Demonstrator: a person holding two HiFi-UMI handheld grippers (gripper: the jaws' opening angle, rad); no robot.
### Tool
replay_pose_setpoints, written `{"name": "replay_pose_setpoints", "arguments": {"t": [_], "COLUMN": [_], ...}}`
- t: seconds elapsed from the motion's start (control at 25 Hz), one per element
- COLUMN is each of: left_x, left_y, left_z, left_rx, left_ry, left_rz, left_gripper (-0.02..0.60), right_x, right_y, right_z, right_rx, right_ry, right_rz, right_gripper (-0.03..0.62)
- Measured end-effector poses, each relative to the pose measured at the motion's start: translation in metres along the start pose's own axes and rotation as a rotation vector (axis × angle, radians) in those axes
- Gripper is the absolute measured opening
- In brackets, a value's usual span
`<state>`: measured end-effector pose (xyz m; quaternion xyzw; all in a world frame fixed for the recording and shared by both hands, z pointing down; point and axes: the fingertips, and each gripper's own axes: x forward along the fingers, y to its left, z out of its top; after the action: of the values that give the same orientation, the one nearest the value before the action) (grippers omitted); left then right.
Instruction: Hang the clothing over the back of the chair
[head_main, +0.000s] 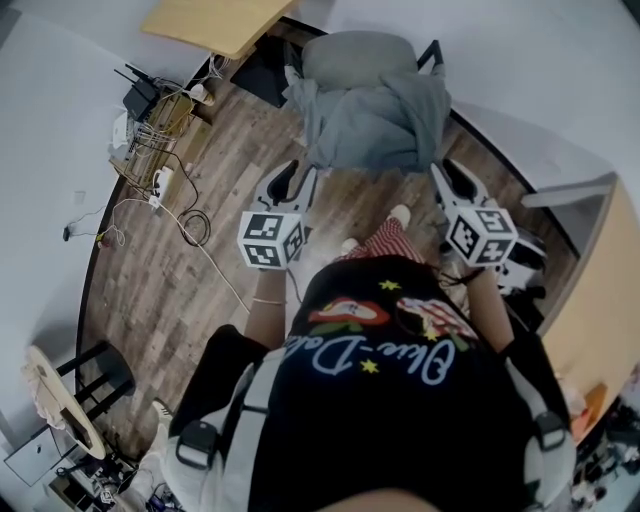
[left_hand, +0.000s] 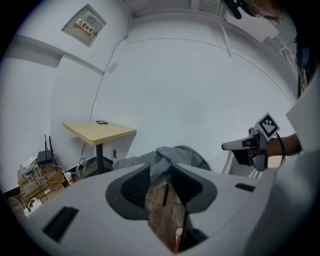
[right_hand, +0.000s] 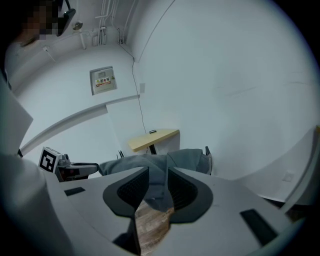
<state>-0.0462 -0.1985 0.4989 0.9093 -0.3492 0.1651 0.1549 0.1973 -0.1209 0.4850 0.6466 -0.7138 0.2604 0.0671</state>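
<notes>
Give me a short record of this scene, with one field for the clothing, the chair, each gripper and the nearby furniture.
clothing: grey garment, draped over the chair
chair: grey chair, on the wood-plank floor
left gripper: jaws apart, holding nothing
right gripper: jaws apart, holding nothing
furniture: wooden desk, beyond the chair

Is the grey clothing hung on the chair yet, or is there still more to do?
Done, it seems: the grey clothing lies draped over the back of the chair. In hand: nothing. The left gripper and the right gripper are both open and not gripping it. Left: probably nothing, maybe a little smoothing where it bunches.
</notes>
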Motion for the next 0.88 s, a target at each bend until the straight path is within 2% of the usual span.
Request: {"name": "replay_pose_setpoints", "arguments": {"t": [0.28,0.4,0.44,0.52,0.56,0.68,0.88], "left_x": [-0.016,-0.021,-0.022,-0.026,-0.028,-0.032,-0.034], "left_y": [-0.022,-0.031,-0.034,-0.037,-0.038,-0.043,-0.049], "left_z": [0.033,0.042,0.045,0.050,0.052,0.058,0.063], "left_rx": [0.029,0.051,0.060,0.087,0.102,0.133,0.136], "left_ry": [-0.125,-0.152,-0.160,-0.175,-0.180,-0.191,-0.198], "left_rz": [-0.041,-0.056,-0.056,-0.046,-0.042,-0.041,-0.049], "left_gripper": [0.110,0.110,0.096,0.011,0.002,0.002,0.002], "right_x": [-0.019,-0.028,-0.031,-0.036,-0.039,-0.043,-0.047], "right_y": [0.010,0.013,0.014,0.018,0.022,0.027,0.031], "right_z": [0.014,0.024,0.026,0.033,0.039,0.047,0.050], "right_rx": [0.049,0.055,0.064,0.067,0.056,0.047,0.036], "right_ry": [-0.103,-0.141,-0.157,-0.181,-0.186,-0.209,-0.230], "right_rz": [0.011,0.004,0.006,0.014,0.018,0.025,0.025], "right_gripper": [0.097,0.018,0.003,0.000,0.001,0.000,0.000]}}
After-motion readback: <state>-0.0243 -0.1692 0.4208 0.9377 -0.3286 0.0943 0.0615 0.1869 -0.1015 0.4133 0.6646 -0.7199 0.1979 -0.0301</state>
